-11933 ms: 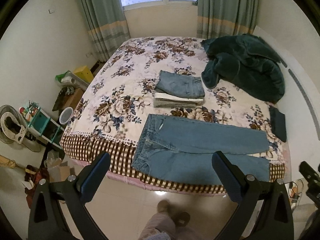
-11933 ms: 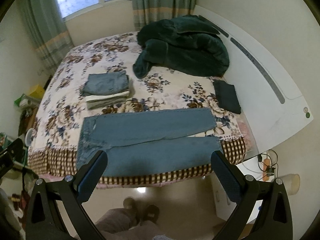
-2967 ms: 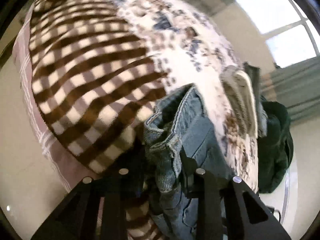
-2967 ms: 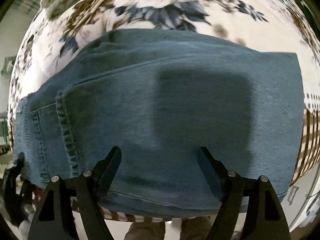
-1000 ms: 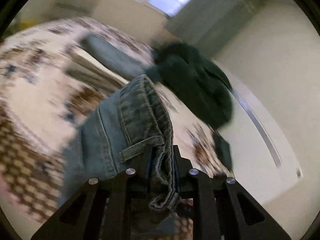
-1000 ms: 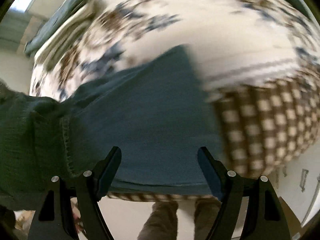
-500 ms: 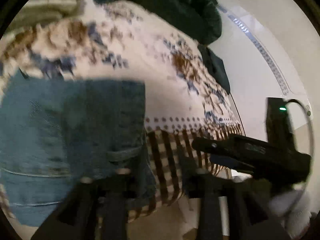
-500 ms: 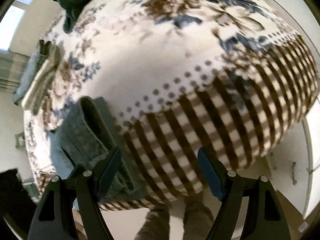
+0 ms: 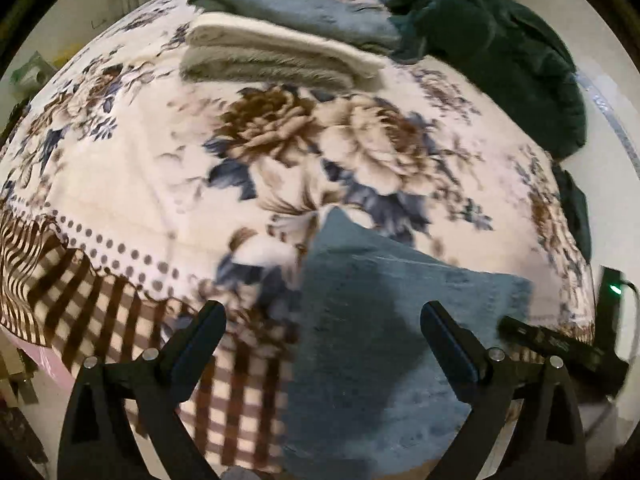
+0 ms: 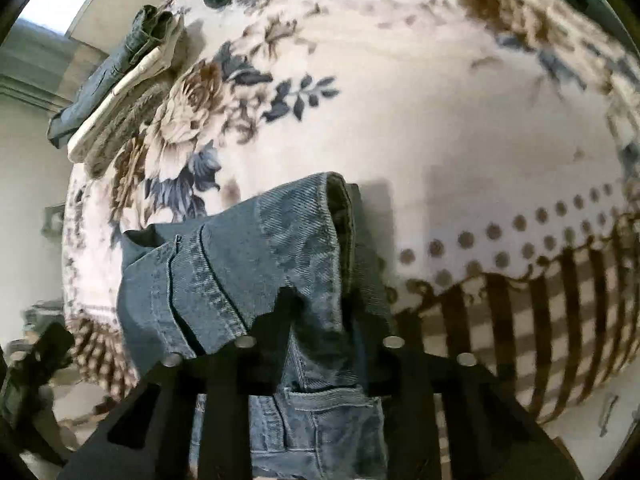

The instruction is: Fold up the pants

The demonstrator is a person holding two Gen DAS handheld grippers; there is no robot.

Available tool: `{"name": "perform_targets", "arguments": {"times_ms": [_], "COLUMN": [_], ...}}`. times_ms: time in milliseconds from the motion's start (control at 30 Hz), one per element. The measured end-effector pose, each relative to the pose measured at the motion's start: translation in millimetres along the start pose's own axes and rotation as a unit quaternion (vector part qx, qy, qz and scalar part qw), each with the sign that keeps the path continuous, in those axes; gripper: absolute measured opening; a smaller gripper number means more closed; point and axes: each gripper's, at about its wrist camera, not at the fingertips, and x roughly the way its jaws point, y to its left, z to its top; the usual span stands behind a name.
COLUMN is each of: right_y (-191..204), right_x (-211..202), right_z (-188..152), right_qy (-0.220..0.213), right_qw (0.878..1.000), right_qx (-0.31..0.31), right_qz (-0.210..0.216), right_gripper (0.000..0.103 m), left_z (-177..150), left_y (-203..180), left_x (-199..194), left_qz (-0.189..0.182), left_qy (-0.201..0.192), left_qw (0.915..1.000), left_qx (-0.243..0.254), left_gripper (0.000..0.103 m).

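Left claw released, pants in right claw

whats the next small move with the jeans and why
Probably lay the gripped end down flat. The right gripper is clamped on a bunched fold of the jeans near the bed edge, while the left gripper hangs open over flat denim.

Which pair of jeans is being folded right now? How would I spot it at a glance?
Start at the big floral blanket covering the bed. At its near checked edge lie the blue jeans, pinched in the right tongs. Unlike the neat stack of folded clothes farther back, they lie alone and half folded.
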Motion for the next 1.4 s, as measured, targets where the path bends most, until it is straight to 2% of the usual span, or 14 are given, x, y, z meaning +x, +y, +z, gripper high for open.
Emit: {"name": "perform_targets", "arguments": {"times_ms": [267,467,500,533,567,633,667,800,867,900,933,1133,1300,1400], "right_y": [-56.5,-105.4,-110.3,-113.6,-117.1,-128.4,-133.1,-161.0,-173.5,-180.6,-189.5,-194.3,-120.2,-61.2], "right_x": [-87.2,-66.8,-61.4,-54.9,-48.3,-30.4,-25.5,-34.5,-47.0,-53.0,-59.1,-55.0,-63.8,-49.1], "right_z": [-5.3,2.1,3.2,4.8,6.3,9.0,10.3,5.9,-5.3,-13.7,-26.3,-78.3,-64.2,-45.6], "right_qy": [-0.052,-0.022,-0.02,-0.015,-0.011,0.014,0.022,0.04,0.037,0.037,0.039,0.071,0.02,0.021], "right_qw": [0.997,0.996,0.995,0.995,0.995,0.995,0.995,0.987,0.982,0.978,0.972,0.945,0.983,0.997], "right_qx": [0.047,0.068,0.075,0.075,0.073,0.084,0.092,0.154,0.183,0.202,0.227,0.298,0.178,0.069], "right_qz": [-0.023,-0.062,-0.06,-0.06,-0.06,-0.048,-0.044,0.008,0.034,0.044,0.054,0.114,0.033,0.019], "right_gripper": [0.019,0.02,0.02,0.021,0.024,0.025,0.036,0.046,0.056,0.058,0.058,0.058,0.058,0.058], "left_z": [23.2,36.7,36.5,36.2,35.6,36.5,37.9,41.5,36.9,32.5,25.9,-27.4,-57.7,-64.1], "left_y": [1.2,-24.3,-27.8,-29.1,-30.2,-29.2,-24.4,-6.2,-2.3,-1.8,-2.6,-40.2,-51.6,-35.4], "left_x": [36.9,99.0,113.4,120.7,126.5,136.4,138.3,121.8,94.2,82.6,68.7,41.0,80.1,99.4], "left_qz": [-0.046,-0.086,-0.091,-0.102,-0.113,-0.101,-0.102,-0.128,-0.129,-0.138,-0.146,-0.127,-0.081,-0.089], "left_qy": [0.023,0.081,0.09,0.093,0.091,0.095,0.098,0.112,0.101,0.091,0.082,0.088,0.128,0.135], "left_qw": [0.997,0.9894,0.9882,0.9874,0.9867,0.9884,0.9875,0.9787,0.9794,0.9792,0.9788,0.9859,0.9879,0.9853], "left_qx": [-0.057,-0.085,-0.083,-0.078,-0.073,-0.062,-0.069,-0.115,-0.118,-0.118,-0.118,-0.064,-0.03,-0.055], "left_gripper": [0.099,0.099,0.091,0.058,0.038,0.029,0.029,0.032,0.048,0.07,0.08,0.08,0.083,0.103]}}
